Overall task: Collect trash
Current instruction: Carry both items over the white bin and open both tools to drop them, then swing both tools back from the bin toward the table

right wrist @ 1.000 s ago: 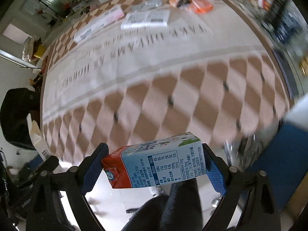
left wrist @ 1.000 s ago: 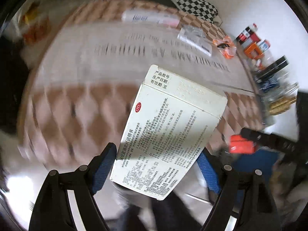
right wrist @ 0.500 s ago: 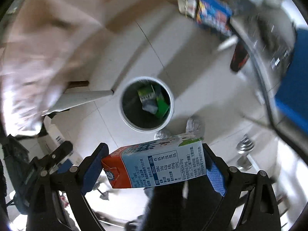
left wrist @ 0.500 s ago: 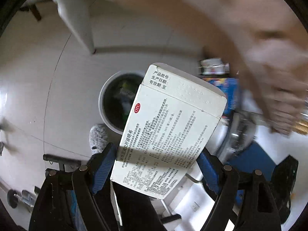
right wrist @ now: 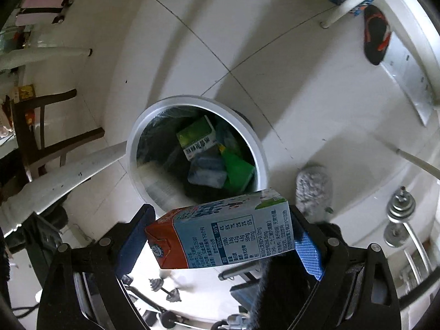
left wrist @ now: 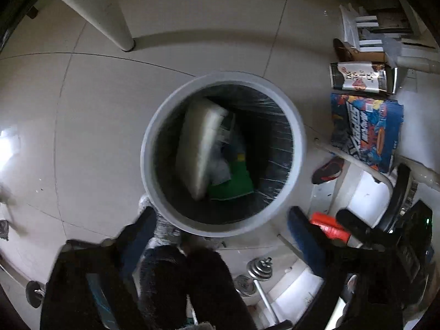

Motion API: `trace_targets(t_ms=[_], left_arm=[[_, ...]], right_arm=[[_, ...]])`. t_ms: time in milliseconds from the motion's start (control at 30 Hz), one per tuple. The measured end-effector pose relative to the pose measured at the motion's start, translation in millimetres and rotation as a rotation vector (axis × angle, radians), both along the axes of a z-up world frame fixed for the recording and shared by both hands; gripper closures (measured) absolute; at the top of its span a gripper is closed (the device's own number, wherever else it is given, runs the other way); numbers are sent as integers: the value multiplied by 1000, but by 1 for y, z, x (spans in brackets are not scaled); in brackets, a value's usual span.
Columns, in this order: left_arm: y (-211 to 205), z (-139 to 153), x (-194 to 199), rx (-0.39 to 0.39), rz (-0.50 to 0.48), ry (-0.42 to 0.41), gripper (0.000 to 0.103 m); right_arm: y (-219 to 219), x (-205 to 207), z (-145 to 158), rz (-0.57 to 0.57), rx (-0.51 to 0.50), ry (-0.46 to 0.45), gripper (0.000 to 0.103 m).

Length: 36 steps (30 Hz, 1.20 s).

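A round white trash bin point(left wrist: 154, 148) with a dark liner stands on the tiled floor; it also shows in the right wrist view point(right wrist: 258, 148). The white medicine box point(left wrist: 199, 145) is blurred inside the bin among green cartons point(left wrist: 233, 184). My left gripper point(left wrist: 220, 225) is open and empty above the bin's near rim. My right gripper point(right wrist: 220, 236) is shut on a blue, white and red milk carton point(right wrist: 220, 236), held sideways above the bin's near edge. Green and blue cartons point(right wrist: 236, 167) lie inside the bin.
A white table leg point(left wrist: 107, 13) stands behind the bin. A blue printed box point(left wrist: 365, 132) and a can point(left wrist: 363, 78) lie to the right. Dumbbells point(left wrist: 255, 272) and a grey slipper point(right wrist: 313, 189) are on the floor nearby. A dark wooden chair point(right wrist: 41, 137) stands at left.
Both grippers swung from the table down over the bin. My left gripper opened and the white medicine box dropped into the bin. The right still holds the milk carton.
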<state>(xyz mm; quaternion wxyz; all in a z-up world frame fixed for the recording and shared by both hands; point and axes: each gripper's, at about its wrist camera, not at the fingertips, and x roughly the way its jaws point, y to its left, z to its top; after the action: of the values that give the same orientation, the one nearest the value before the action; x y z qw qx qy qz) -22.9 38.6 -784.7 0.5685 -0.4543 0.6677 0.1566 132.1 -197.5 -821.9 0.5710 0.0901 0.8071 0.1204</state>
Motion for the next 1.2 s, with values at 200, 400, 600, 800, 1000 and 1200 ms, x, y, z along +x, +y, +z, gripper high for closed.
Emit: trace_targets(t_ms=[200,400,600,800,1000,1200], left_arm=[[13,27,-33,218,-43,38,1],[5,60,-46,384,-147,85,1],[-12,97,-47,422,-213,80,1],[-27,147,-51,415,-216,59,1],[-35,212,-59,426,-208,22,1],[-34,284,-73,432,-187,-20,1]], right_arm=[[14,-6,5,49,55,-6,0],[30,-23,44,299,-125,-170,0],[35,-50,86,451,-202,-254,0],[28,-67,144,491,-207,-304,0],[25,-76,222,506,-190,-354,0],[27,-87,314,509,-161,-389,0]])
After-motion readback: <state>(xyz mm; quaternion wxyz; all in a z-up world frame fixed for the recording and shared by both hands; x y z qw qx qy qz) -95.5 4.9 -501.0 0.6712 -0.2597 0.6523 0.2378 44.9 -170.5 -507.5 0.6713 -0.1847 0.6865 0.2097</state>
